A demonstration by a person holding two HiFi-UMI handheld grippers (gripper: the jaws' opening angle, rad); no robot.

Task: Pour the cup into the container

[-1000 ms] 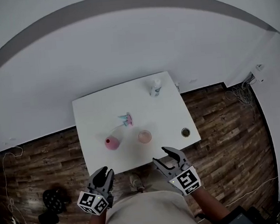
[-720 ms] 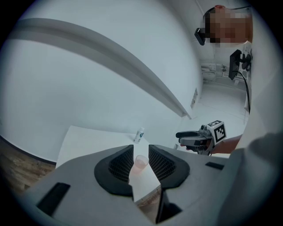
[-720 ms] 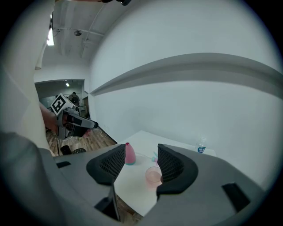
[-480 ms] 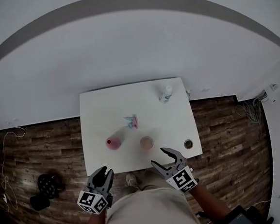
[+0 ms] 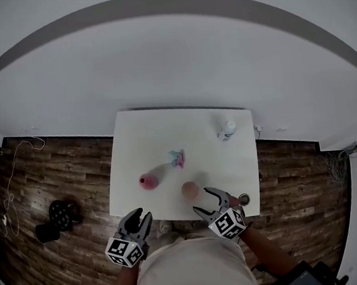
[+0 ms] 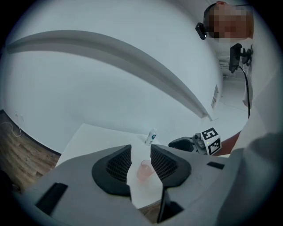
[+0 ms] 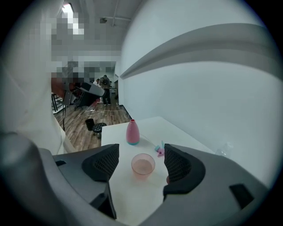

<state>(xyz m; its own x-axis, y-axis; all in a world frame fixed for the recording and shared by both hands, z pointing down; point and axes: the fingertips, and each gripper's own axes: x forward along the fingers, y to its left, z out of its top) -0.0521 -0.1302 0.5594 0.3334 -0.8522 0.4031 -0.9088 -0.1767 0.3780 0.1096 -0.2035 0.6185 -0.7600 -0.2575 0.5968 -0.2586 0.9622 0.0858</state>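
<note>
Right gripper view is showing the pink cup (image 7: 143, 164) standing upright on the white bench (image 7: 128, 194). It is framed between the right gripper's (image 5: 208, 202) fingers (image 7: 181, 170), but ahead of them and untouched. Those fingers are standing wide apart, having just been opening, and are holding nothing. The gripper is tilting down over the bench's near edge, its marker cube facing up. Whether the cup is holding anything I cannot tell through its tinted wall.

The pink container (image 5: 148, 181), a narrow-necked vase, is standing upright to the cup's left, apart from it. The left gripper (image 5: 138, 218) is hanging just off the near edge, pointing at the bench. Its fingers are narrowly parted and empty, having just been opening a little. A teal-and-pink toy (image 5: 177, 159) is lying behind both vessels, and a clear bottle (image 5: 226, 129) is standing near the far right corner.
</note>
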